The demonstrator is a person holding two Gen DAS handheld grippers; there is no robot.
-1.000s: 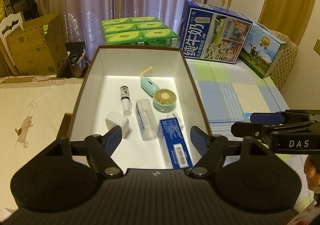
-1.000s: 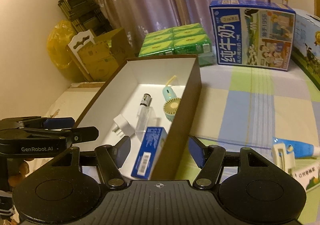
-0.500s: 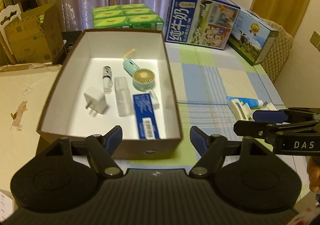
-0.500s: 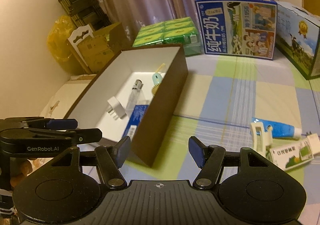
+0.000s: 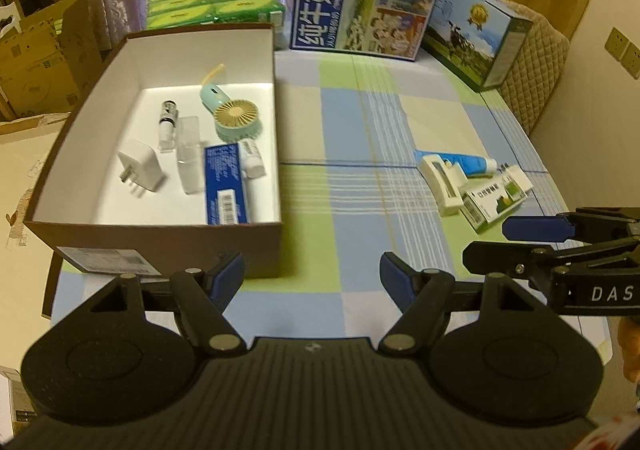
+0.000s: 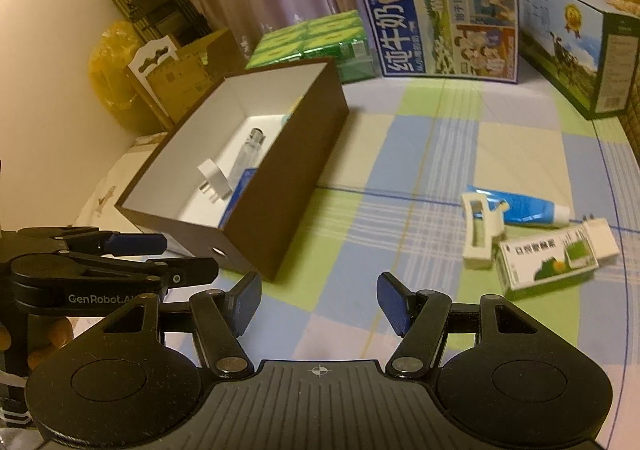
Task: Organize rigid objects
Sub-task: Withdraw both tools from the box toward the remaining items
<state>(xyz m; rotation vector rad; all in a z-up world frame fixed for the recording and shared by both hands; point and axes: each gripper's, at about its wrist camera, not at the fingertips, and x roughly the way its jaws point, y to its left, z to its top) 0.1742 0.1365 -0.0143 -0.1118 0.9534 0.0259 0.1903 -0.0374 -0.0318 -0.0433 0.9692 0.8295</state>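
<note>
The desk (image 5: 360, 121), under a checked cloth of blue, green and cream, carries a brown box (image 5: 168, 246) with a white inside, standing ahead and left of the left gripper (image 5: 312, 278). In it lie a white plug (image 5: 140, 165), a clear case (image 5: 188, 157), a small bottle (image 5: 168, 121), a mint hand fan (image 5: 236, 117) and a blue carton (image 5: 224, 185).

Behind stand a blue milk carton (image 6: 440, 21) printed "纯牛奶" and "1956", a second boxed case (image 6: 576, 45) and green packs (image 6: 320, 37).

Ahead and right of the right gripper (image 6: 320, 306), well apart from its fingers, lie a blue tube (image 6: 516, 205), a cream clip (image 6: 478, 234) and a green-and-white carton (image 6: 548, 262).

Both grippers have their fingers apart with nothing between them. One arm reads "GenRobot.AI", the other "DAS".
</note>
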